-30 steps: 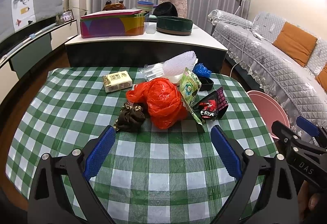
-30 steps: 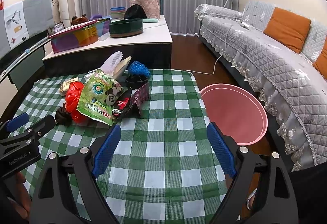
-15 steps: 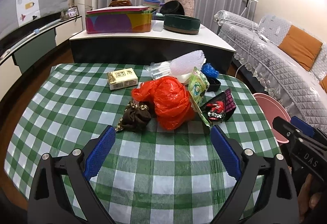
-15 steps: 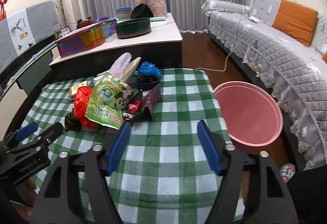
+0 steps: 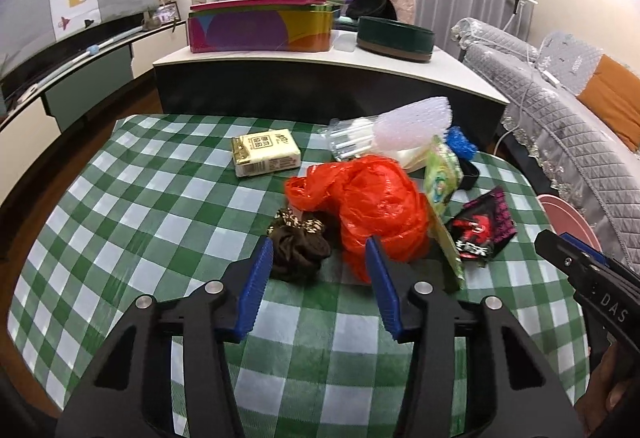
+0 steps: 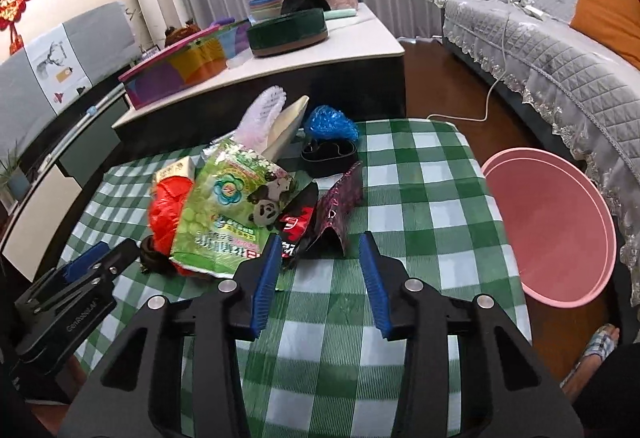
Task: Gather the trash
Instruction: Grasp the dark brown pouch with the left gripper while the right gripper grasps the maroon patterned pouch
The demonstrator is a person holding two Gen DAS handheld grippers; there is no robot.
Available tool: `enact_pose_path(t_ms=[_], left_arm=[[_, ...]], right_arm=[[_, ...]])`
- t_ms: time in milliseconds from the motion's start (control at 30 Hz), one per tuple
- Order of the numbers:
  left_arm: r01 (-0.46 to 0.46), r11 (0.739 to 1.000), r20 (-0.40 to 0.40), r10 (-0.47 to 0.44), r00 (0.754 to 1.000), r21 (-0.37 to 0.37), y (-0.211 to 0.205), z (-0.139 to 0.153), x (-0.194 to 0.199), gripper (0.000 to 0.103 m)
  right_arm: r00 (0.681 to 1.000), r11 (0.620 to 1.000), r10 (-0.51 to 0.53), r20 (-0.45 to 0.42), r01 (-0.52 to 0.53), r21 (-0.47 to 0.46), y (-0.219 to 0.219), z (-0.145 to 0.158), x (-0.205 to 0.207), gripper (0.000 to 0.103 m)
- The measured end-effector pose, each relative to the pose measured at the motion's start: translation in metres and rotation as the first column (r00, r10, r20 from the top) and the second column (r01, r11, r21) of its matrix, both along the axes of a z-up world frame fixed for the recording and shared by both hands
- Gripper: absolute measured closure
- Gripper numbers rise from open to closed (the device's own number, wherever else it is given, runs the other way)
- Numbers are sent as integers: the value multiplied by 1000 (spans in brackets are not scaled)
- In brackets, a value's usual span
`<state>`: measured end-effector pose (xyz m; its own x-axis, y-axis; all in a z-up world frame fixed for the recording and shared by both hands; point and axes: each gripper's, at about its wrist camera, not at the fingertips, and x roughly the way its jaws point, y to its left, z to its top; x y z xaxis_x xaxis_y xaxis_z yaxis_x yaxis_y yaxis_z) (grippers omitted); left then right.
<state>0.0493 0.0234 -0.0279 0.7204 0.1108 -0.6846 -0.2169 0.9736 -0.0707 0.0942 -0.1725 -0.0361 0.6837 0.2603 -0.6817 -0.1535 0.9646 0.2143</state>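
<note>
A trash pile lies on the green-checked table (image 5: 160,238): a red plastic bag (image 5: 376,206), a dark brown fabric bundle (image 5: 298,250), a green snack bag (image 6: 224,214), a black-and-red wrapper (image 6: 328,210), a cream box (image 5: 266,157), bubble wrap (image 5: 408,126) and a blue crumpled bag (image 6: 330,124). My left gripper (image 5: 318,243) is closing. Its tips flank the brown bundle and the red bag's near edge without pressing on them. My right gripper (image 6: 320,238) is also closing, just short of the black-and-red wrapper, with nothing gripped.
A pink bin (image 6: 560,230) stands on the floor off the table's right edge. Behind the table is a low white-topped cabinet (image 5: 400,58) with a colourful tin and a round green box. A grey sofa (image 6: 540,50) runs along the right. A slippered foot (image 6: 600,342) is near the bin.
Both grippers have moved forward and down towards the pile, which now looms larger. Both pairs of jaws have narrowed from wide apart to roughly half.
</note>
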Motion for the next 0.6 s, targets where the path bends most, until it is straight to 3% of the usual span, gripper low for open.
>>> enact_pose_path(t_ms=[133,300,467,600], left_arm=[[-8,1000,-18,8,1000,-1,4,-8,9,57],[-28,999,-34,27,999,-20,12,-17,18,58],[-27,999,-32,26,999,-24,12,-22,25,58],[-43,999,-69,41,997,-31,16,-32,31,65]], right_arm=[[1000,1000,-8,-24,8,-1,-1,-8,16,62],[998,999,10,-58,-8,34,-3,-18,35,78],[997,999,31,-77,-28,32,2,-25,45,79],[995,999,33,-98,-30,31,4,-29,51,90]])
